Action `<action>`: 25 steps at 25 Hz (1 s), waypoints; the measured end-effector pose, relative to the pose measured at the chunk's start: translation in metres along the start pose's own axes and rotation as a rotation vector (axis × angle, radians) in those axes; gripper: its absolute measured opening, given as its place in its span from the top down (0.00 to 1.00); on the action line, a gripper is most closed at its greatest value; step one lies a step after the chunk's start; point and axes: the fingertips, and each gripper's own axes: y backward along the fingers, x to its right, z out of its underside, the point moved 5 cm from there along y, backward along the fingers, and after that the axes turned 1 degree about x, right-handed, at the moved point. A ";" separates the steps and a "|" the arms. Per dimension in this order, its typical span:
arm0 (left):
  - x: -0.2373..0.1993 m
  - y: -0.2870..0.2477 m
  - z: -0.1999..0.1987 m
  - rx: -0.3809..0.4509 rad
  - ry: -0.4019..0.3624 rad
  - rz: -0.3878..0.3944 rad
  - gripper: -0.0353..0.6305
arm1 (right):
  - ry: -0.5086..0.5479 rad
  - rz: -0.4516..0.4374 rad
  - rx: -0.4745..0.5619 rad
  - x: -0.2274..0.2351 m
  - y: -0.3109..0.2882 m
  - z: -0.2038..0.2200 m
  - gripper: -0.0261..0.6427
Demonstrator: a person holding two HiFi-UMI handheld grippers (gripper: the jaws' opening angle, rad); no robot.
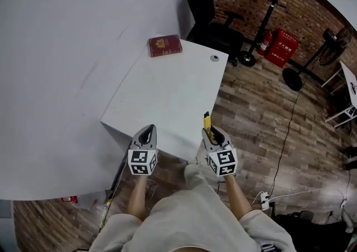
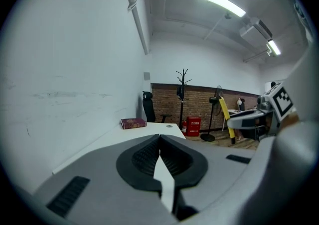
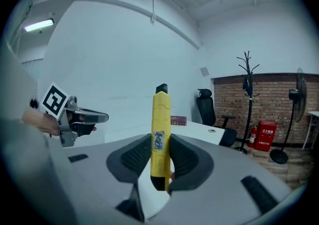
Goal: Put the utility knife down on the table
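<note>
My right gripper [image 1: 213,136] clamps the slim yellow plastic utility knife [image 3: 160,119], ready for the white rectangular table [image 1: 167,95]; my left gripper [image 1: 146,134] is closed, empty.

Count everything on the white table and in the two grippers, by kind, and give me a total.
Dark red book: 1
Small round grey disc: 1
Yellow utility knife, held in the right gripper: 1
Total: 3
</note>
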 end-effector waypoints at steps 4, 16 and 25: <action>-0.017 -0.042 -0.011 -0.015 0.005 -0.036 0.94 | 0.007 -0.029 -0.003 0.030 -0.045 -0.014 0.80; -0.051 -0.128 -0.039 -0.069 0.021 -0.178 0.94 | 0.003 -0.141 -0.015 0.105 -0.154 -0.048 0.80; -0.066 -0.162 -0.044 -0.092 0.012 -0.209 0.94 | 0.002 -0.203 -0.047 0.117 -0.202 -0.047 0.80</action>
